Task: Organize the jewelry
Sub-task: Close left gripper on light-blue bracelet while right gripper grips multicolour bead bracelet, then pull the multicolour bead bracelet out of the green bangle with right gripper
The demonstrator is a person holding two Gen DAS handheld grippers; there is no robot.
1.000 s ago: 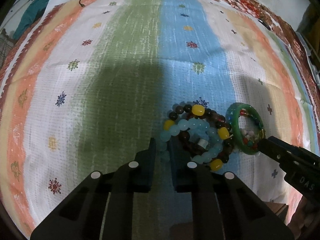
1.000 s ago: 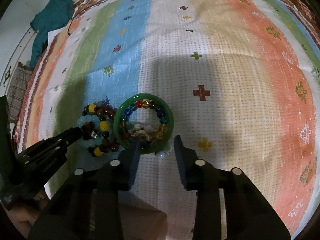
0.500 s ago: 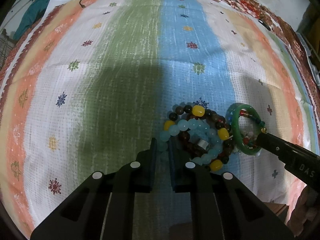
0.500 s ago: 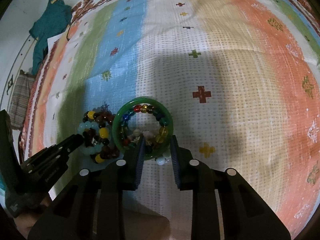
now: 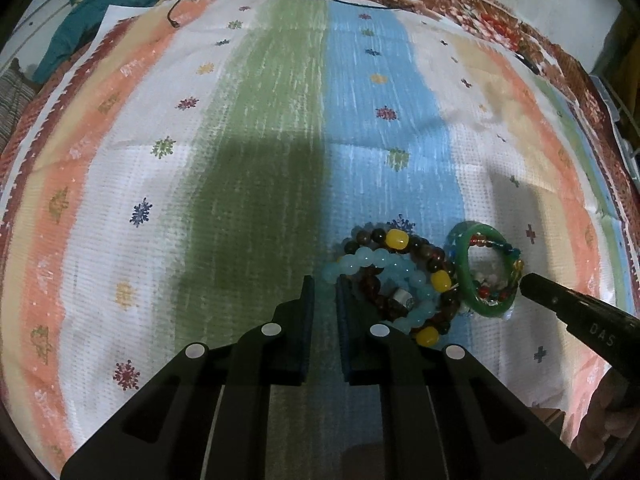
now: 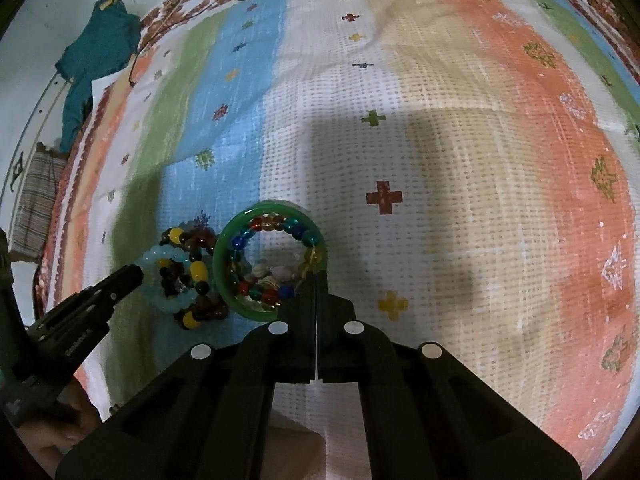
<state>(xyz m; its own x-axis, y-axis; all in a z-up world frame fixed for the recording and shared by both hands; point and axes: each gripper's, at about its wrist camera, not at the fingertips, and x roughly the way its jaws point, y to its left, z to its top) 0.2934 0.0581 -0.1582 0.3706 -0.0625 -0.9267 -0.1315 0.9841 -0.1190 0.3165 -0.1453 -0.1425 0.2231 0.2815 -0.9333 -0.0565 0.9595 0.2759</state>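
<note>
A green bangle (image 6: 224, 276) lies on the striped cloth with a multicoloured bead bracelet (image 6: 244, 236) and a small pale piece inside it. Left of it is a heap of bracelets: pale blue beads (image 5: 362, 260) and dark beads with yellow ones (image 5: 396, 239). My right gripper (image 6: 316, 276) is shut at the bangle's near right rim, where the green rim and the bead bracelet meet; what it pinches is hidden. The bangle also shows in the left wrist view (image 5: 464, 256). My left gripper (image 5: 325, 284) is nearly closed with a narrow gap, empty, just left of the heap.
The striped woven cloth (image 5: 256, 128) covers the surface. A teal garment (image 6: 100, 36) lies at the far left edge, with a thin dark cord (image 5: 176, 20) near the cloth's far border. Striped fabric (image 6: 36, 200) lies at the left.
My right gripper moved forward to the bangle's rim and closed from wide open to shut. My left gripper narrowed slightly and stayed beside the heap.
</note>
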